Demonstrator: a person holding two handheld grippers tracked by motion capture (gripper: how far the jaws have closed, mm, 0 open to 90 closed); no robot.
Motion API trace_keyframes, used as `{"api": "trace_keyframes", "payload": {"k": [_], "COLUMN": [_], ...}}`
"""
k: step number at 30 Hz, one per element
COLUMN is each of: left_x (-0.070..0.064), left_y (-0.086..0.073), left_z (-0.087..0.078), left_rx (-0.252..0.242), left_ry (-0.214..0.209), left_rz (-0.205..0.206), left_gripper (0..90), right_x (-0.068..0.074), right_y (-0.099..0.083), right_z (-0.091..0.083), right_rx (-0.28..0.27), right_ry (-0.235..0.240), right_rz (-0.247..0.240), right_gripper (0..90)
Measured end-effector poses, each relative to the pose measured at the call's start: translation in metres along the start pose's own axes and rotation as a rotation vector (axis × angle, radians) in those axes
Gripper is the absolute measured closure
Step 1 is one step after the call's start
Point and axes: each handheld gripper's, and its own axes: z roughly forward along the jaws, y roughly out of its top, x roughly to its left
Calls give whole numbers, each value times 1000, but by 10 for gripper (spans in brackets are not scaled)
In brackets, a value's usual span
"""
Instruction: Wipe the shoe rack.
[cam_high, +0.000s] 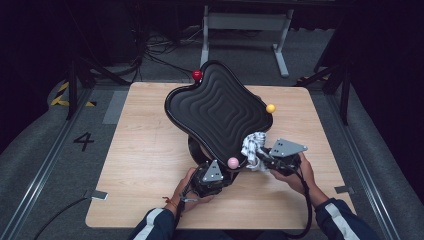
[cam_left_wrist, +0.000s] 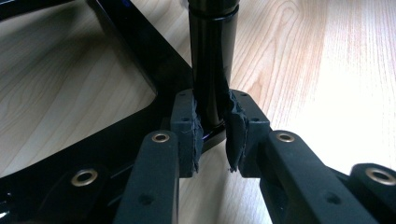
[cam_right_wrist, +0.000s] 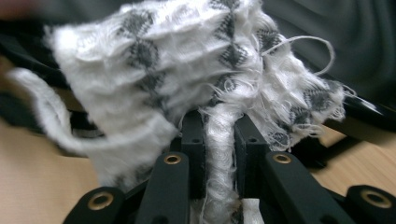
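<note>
A black wavy tray (cam_high: 220, 110) with ridged rings stands tilted on a black stand in the middle of the wooden table (cam_high: 145, 150). Its corners carry a red ball (cam_high: 197, 75), a yellow ball (cam_high: 270, 108) and a pink ball (cam_high: 233, 162). My left gripper (cam_high: 212, 176) is shut on the stand's black post (cam_left_wrist: 210, 70), just above the black base (cam_left_wrist: 130, 51). My right gripper (cam_high: 267, 157) is shut on a white cloth with grey diamonds (cam_right_wrist: 187, 70), which it holds against the tray's near right edge (cam_high: 252, 144).
The table's front strip near the person's sleeves (cam_high: 345, 220) is bare wood. A metal frame (cam_high: 245, 30) and cables lie on the floor behind the table. A "4" marking (cam_high: 83, 141) is on the floor at left.
</note>
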Motion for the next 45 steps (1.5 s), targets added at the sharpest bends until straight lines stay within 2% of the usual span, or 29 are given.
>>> {"api": "trace_keyframes", "payload": {"k": [2,3,4,5,11,13,18,23,28,29,31,34,35,37,39,40,41,42,43,45], "left_x": [0,0,0,0,-4,-6,-11,-13,-15,-14,-13,-12,-11,-6,6,6,22,30,30,49], "left_y": [0,0,0,0,5,7,13,17,22,22,21,14,11,1,-15,-15,-27,-32,-32,-38], "left_z": [0,0,0,1,6,9,17,22,27,27,25,8,2,-18,-40,-40,-58,-65,-65,-78], "left_rx": [-3,-3,-2,0,-2,-1,-6,-5,-11,-4,6,45,55,82,102,102,85,73,73,44], "left_ry": [1,1,1,1,13,15,19,24,29,18,6,-4,3,46,81,81,117,137,137,178], "left_rz": [5,5,5,5,7,7,20,24,18,17,20,63,68,67,19,19,-53,-90,-90,-138], "left_gripper": [738,738,738,738,736,736,725,714,688,675,661,619,600,539,484,457,437,416,390,370], "right_x": [10,10,11,11,29,33,36,43,39,37,36,33,31,29,28,29,29,29,29,29], "right_y": [3,3,3,1,4,4,0,-1,-5,-7,-8,-12,-14,-16,-19,-21,-22,-23,-24,-25], "right_z": [-1,-1,-2,-7,-23,-26,-32,-33,-33,-34,-34,-36,-36,-36,-37,-38,-38,-38,-39,-39], "right_rx": [16,16,15,6,-13,-11,-10,3,9,9,7,8,10,8,15,16,22,18,21,22], "right_ry": [-35,-35,-28,18,56,52,62,70,52,58,53,49,46,48,49,54,55,52,58,62], "right_rz": [-37,-37,-31,1,-40,-51,-27,-39,-30,-12,-10,7,9,21,32,36,35,34,41,45], "right_gripper": [784,784,784,780,773,768,764,755,758,757,757,755,754,747,741,742,742,742,741,741]}}
